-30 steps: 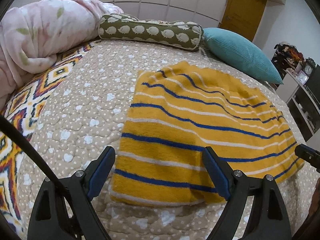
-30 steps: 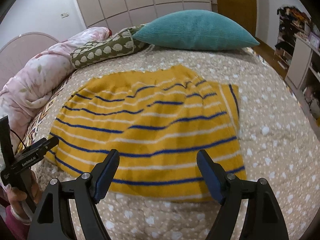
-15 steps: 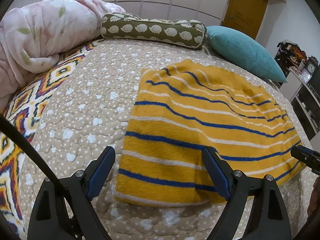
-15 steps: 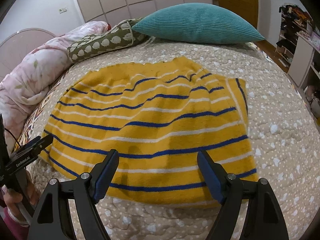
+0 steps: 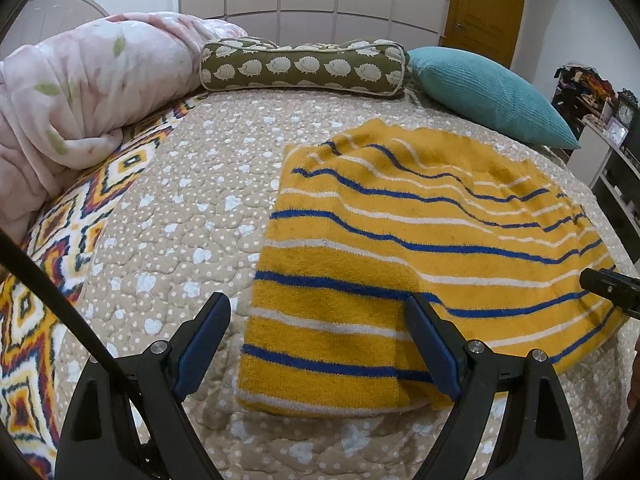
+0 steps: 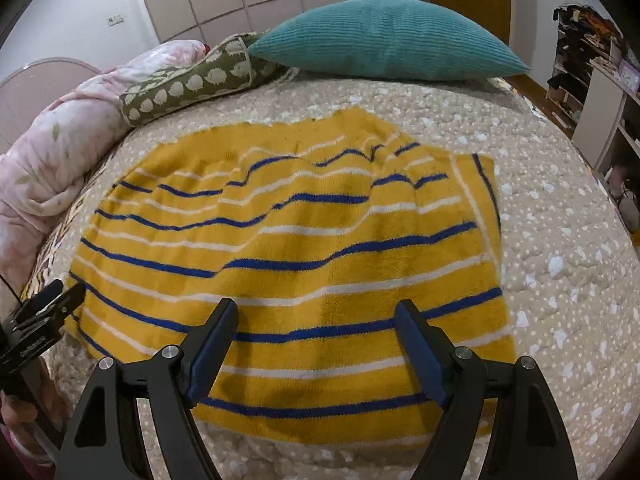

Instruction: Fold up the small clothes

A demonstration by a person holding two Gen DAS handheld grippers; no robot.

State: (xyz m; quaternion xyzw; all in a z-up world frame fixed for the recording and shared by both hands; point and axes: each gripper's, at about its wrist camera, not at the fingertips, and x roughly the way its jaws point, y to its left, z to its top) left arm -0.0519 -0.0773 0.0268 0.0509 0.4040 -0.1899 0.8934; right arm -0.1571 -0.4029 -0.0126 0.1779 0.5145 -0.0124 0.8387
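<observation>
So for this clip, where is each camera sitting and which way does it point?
Left wrist: on the left gripper, low over the bed, facing the striped garment's left near corner; own open fingers show, plus the other gripper's tip at right.
Right wrist: on the right gripper, over the garment's near edge, facing the teal pillow; own open fingers show, the left gripper's body at lower left.
Shared: garment, teal pillow, hedgehog bolster, pink duvet.

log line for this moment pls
left gripper open, empty | right gripper open, empty | striped garment flat on bed, unfolded
</observation>
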